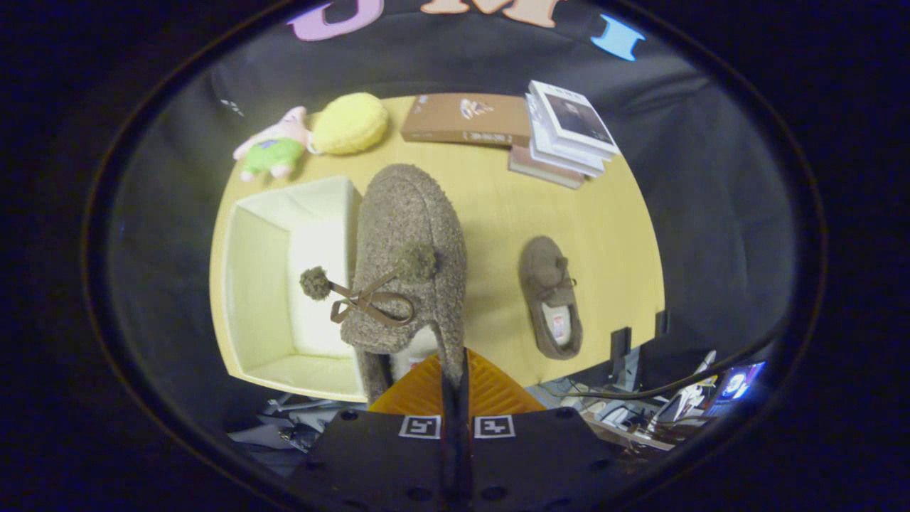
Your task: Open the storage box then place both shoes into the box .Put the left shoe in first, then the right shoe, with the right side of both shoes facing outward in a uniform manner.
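Observation:
My gripper (pixel 455 370) is shut on the rim of a brown fuzzy slipper (pixel 409 242), which hangs toe-away from me, high above the table. Its pom-poms and bow lace dangle to the left. Below and left of the held slipper lies the open cream storage box (pixel 259 284), its inside bare. The second brown slipper (pixel 551 295) rests on the yellow table (pixel 611 235) to the right, toe pointing away, its opening toward me.
Along the far table edge lie a pink-and-green plush toy (pixel 274 146), a yellow plush (pixel 350 122), a brown flat box (pixel 466 119) and a stack of books (pixel 569 135). Cables and clutter (pixel 640 405) sit below the near table edge.

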Motion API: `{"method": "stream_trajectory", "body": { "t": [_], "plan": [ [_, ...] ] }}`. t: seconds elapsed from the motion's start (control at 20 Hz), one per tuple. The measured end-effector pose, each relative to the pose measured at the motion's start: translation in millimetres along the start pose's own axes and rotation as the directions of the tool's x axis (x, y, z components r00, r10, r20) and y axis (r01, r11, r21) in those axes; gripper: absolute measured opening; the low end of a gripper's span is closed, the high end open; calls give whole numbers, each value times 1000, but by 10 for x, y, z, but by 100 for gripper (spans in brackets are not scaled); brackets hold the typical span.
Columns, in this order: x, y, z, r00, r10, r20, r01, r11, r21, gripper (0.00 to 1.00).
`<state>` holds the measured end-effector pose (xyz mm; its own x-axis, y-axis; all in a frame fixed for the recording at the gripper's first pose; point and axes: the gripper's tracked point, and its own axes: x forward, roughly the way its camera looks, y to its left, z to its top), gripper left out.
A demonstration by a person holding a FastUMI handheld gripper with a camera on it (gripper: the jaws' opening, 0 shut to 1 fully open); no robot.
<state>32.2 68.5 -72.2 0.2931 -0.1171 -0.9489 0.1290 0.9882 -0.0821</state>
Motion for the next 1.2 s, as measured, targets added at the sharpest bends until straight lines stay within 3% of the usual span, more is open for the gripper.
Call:
{"method": "stream_trajectory", "body": {
  "t": [0.15,0.35,0.7,0.9,1.2],
  "plan": [
    [-131,325,118,999,25,25,-25,1000,-9,3],
    [37,912,96,996,84,-11,-84,996,-30,3],
    [791,1579,-98,987,99,-127,-97,995,23,3],
    [1175,1774,-142,982,63,-176,-65,998,-8,3],
    [1528,2152,-267,971,101,-218,-113,993,-44,5]
  ]
}}
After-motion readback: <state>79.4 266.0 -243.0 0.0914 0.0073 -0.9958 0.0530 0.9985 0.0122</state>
